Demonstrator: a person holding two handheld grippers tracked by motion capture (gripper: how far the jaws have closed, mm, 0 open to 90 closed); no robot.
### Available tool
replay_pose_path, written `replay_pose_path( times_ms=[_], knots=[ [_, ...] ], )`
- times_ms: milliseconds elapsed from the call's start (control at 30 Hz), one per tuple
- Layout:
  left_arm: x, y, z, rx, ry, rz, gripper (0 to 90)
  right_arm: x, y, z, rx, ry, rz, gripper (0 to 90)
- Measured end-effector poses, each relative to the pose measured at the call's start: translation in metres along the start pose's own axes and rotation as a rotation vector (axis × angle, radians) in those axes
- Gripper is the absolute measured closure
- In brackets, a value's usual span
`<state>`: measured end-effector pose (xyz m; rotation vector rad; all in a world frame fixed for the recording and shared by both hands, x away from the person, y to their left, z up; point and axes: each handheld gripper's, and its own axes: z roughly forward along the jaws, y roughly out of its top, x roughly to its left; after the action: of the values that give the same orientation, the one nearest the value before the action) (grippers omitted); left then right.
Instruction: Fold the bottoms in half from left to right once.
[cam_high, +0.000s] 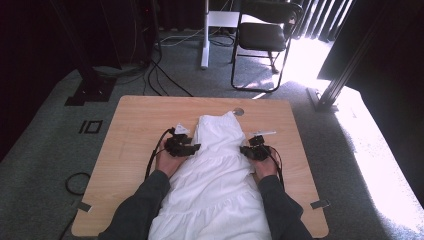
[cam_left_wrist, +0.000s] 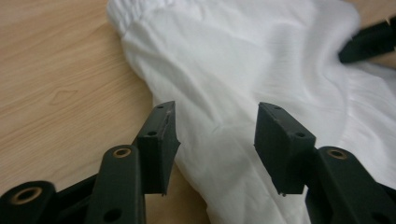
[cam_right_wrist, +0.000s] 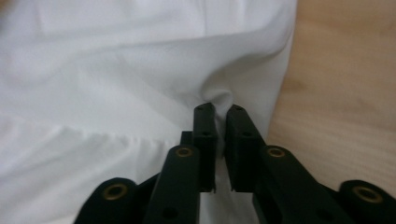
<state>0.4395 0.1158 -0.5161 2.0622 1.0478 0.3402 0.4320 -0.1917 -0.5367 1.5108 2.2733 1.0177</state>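
The right gripper (cam_right_wrist: 220, 109), a black two-jaw tool held in the person's right hand (cam_high: 265, 167), is clamped on a pinch of white cloth: in the right gripper view its jaws stand almost together, with a small fold of fabric squeezed up between their tips. The cloth belongs to a white, gathered, tiered fabric garment (cam_high: 215, 175) that lies spread along the middle of a light wooden table (cam_high: 135, 120). In the high view the garment's narrow end points away from the person, toward the far edge, and its wider, ruffled part runs back to the near edge between the two grey-sleeved forearms. The right gripper holds the garment at its right edge, just beside bare wood.

The left gripper (cam_left_wrist: 215, 135), also black and held in the left hand (cam_high: 167, 162), has its jaws well apart. In the left gripper view they hover over the garment's left edge, with cloth showing in the gap below them and neither pad pressing on it. The tip of the other gripper shows at the upper right of that view, against the far side of the cloth.

A small round grey disc (cam_high: 238, 111) sits in the table just beyond the garment's narrow end. Behind the table, on grey carpet, stands a black folding chair (cam_high: 262, 37).
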Motion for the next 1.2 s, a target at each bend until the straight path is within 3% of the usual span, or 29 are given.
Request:
replay_pose_path(
  times_ms=[67, 133, 233, 400, 567, 667, 833, 900, 1000, 1200],
  knots=[
    [0.003, 0.001, 0.009, 0.020, 0.000, -0.017, 46.2, 0.001, 0.001, 0.005, 0.054, -0.042, -0.011, 70.1],
    [0.004, 0.001, 0.018, 0.033, 0.007, -0.032, 42.7, 0.002, 0.004, 0.004, 0.044, -0.064, -0.012, 58.9],
    [0.005, 0.001, 0.026, 0.049, 0.003, -0.027, 42.6, 0.004, 0.010, -0.008, -0.022, -0.059, 0.014, 48.1],
    [0.006, 0.003, 0.030, 0.045, -0.007, -0.020, 42.5, 0.009, 0.023, -0.026, -0.121, -0.068, -0.028, 35.4],
    [0.007, 0.004, 0.041, 0.073, -0.001, -0.007, 43.1, 0.010, 0.032, -0.004, -0.115, -0.078, -0.081, 41.7],
    [0.009, 0.002, 0.045, 0.074, -0.009, -0.007, 47.6, 0.008, 0.030, 0.017, -0.086, -0.081, -0.070, 48.3],
    [0.007, 0.000, 0.041, 0.088, -0.019, 0.012, 68.6, 0.009, 0.022, 0.036, -0.045, -0.108, -0.067, 53.5],
    [0.005, -0.004, 0.038, 0.085, -0.027, 0.023, 73.1, 0.012, 0.020, 0.035, -0.055, -0.113, -0.067, 54.0],
    [0.003, -0.013, 0.031, 0.064, -0.047, -0.005, 74.9, 0.017, 0.013, 0.032, -0.062, -0.114, -0.072, 54.2],
    [-0.012, -0.038, 0.010, 0.052, -0.081, 0.027, 75.2, 0.030, -0.015, 0.014, -0.078, -0.082, -0.078, 54.1]
  ],
)
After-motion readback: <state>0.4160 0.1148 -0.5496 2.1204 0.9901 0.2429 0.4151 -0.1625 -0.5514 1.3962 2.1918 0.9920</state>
